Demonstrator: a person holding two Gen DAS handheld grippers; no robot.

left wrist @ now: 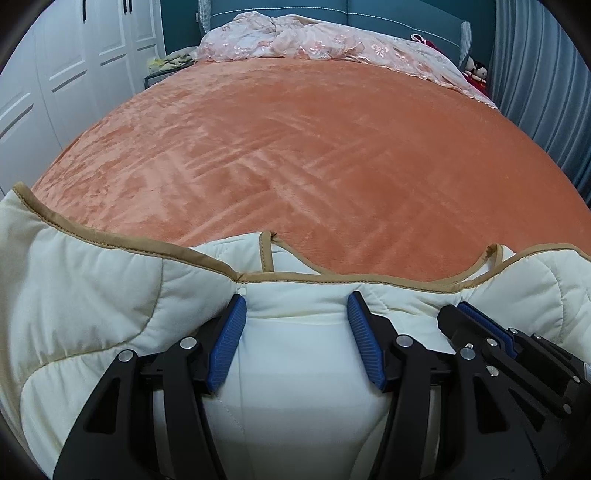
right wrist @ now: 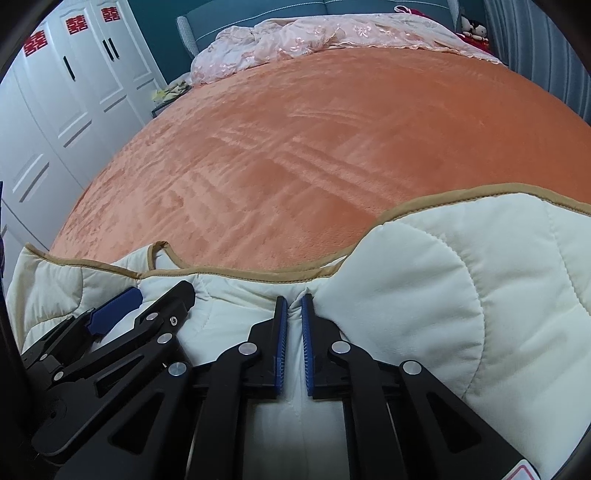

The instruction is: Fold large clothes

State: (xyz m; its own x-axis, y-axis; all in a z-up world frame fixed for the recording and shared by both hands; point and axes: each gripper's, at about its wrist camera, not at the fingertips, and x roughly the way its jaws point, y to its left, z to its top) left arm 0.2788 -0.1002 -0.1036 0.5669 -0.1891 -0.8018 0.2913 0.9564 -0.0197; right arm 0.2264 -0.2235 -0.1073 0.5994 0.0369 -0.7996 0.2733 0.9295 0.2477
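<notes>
A cream quilted garment with tan trim (left wrist: 110,295) lies on the near part of an orange bed cover (left wrist: 295,155); it also shows in the right wrist view (right wrist: 443,280). My left gripper (left wrist: 297,302) is open, its blue pads apart, resting over the garment just below the trimmed edge. My right gripper (right wrist: 293,299) is shut on a pinch of the garment's cloth near the same edge. The right gripper shows in the left wrist view (left wrist: 476,317), close on the right. The left gripper shows in the right wrist view (right wrist: 147,299), on the left.
A pink lace bedspread (left wrist: 314,44) lies bunched at the head of the bed against a teal headboard (left wrist: 388,14). White wardrobe doors (right wrist: 74,85) stand on the left. A grey curtain (left wrist: 546,92) hangs on the right. Soft toys (left wrist: 476,70) sit at the far right corner.
</notes>
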